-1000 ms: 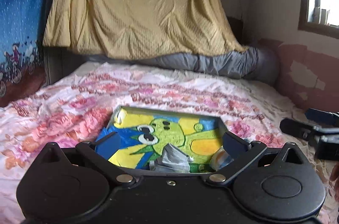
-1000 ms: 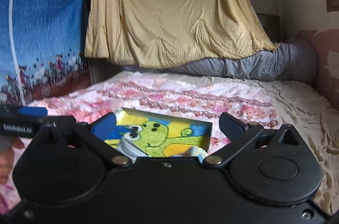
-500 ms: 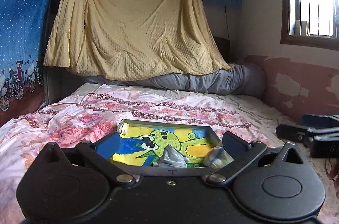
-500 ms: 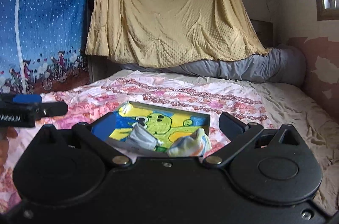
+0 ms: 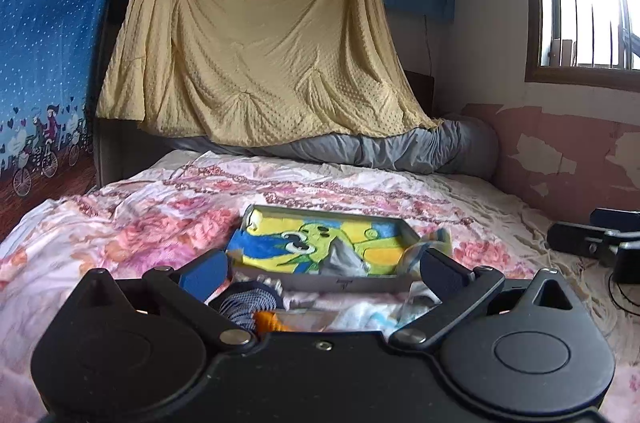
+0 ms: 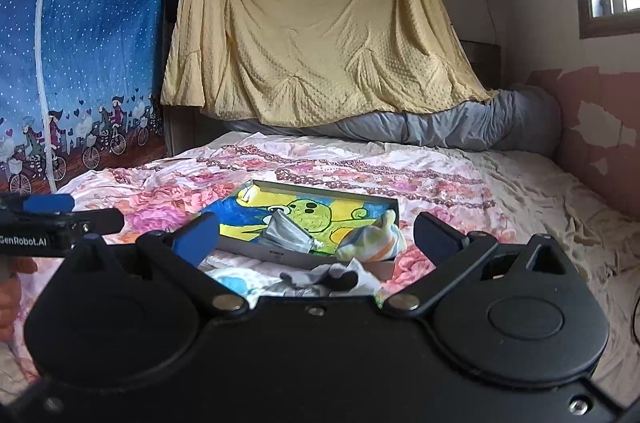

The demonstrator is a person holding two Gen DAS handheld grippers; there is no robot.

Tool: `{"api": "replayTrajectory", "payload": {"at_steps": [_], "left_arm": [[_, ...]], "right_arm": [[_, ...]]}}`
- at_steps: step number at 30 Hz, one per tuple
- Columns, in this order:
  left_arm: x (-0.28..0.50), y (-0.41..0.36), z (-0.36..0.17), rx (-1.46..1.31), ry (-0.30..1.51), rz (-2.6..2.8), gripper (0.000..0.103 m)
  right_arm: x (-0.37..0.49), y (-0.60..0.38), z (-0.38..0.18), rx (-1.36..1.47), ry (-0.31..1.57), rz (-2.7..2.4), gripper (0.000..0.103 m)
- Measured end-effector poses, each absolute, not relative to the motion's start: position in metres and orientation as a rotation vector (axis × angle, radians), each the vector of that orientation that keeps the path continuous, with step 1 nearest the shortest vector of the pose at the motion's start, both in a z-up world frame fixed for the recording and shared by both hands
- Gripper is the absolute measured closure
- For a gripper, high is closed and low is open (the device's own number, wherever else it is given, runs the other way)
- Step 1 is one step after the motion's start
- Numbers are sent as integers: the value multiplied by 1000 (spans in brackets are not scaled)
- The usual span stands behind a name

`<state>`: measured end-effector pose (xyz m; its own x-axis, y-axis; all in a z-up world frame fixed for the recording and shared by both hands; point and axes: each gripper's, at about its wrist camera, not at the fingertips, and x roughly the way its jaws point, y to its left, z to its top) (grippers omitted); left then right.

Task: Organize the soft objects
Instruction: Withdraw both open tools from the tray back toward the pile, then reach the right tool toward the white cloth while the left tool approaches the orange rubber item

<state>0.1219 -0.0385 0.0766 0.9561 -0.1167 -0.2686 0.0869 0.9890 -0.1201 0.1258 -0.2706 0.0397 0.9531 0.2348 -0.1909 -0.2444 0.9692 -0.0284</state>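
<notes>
Right wrist: both tools spread, empty; crumpled grey cloth [image 6: 290, 235] in cartoon-printed tray [image 6: 280, 257].

Pink floral bedsheet [image 5: 152, 223]; yellow dotted blanket [image 5: 260, 55]; blue-yellow cartoon tray [image 6: 244, 217]; grey sock [image 6: 290, 235]

One text is legible — "GenRobot.AI", white letters on the black body of the left gripper [image 6: 60, 219], at the right wrist view's left edge.
</notes>
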Motion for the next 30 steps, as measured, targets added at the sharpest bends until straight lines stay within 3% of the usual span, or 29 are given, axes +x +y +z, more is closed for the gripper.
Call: {"api": "replayTrajectory", "payload": {"at_steps": [30], "left_arm": [[90,1,3,-183,386,-125,1]], "right_arm": [[117,-236,-12,-113,348,217,0]]}}
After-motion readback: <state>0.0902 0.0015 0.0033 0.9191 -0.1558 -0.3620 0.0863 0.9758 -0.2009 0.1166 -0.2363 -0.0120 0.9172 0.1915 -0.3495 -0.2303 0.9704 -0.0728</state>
